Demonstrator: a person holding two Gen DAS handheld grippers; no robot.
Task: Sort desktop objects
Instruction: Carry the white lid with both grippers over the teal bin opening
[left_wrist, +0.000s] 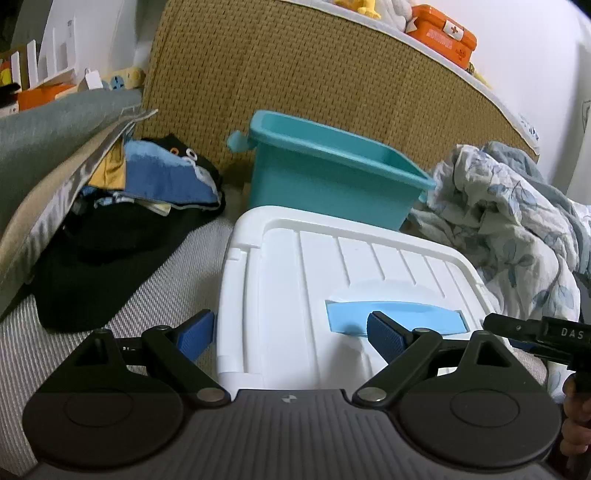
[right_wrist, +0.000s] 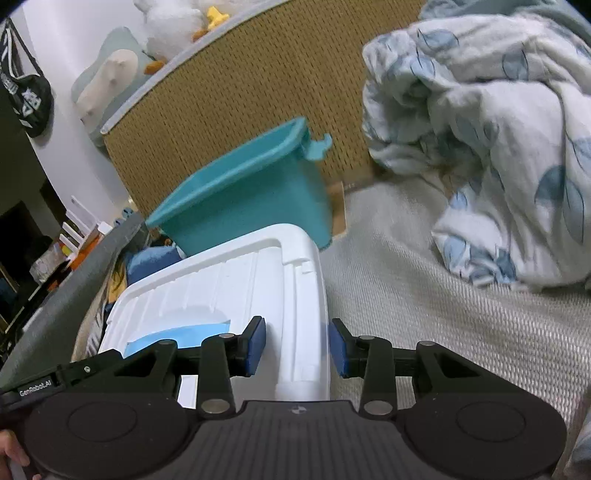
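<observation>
Both grippers (left_wrist: 290, 338) (right_wrist: 298, 347) spread, straddling white box (left_wrist: 314, 266) edges.

left gripper (left_wrist: 290, 338) jaws spread, right gripper (right_wrist: 297, 347) likewise

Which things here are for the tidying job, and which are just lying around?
For the job:
- white box with a blue handle
- teal bin behind it
- left tongs, open around the box's left edge
- right tongs, open around its right edge

Just lying around:
- leaf-print blanket
- pile of clothes
- orange first-aid case
- plush toys
</observation>
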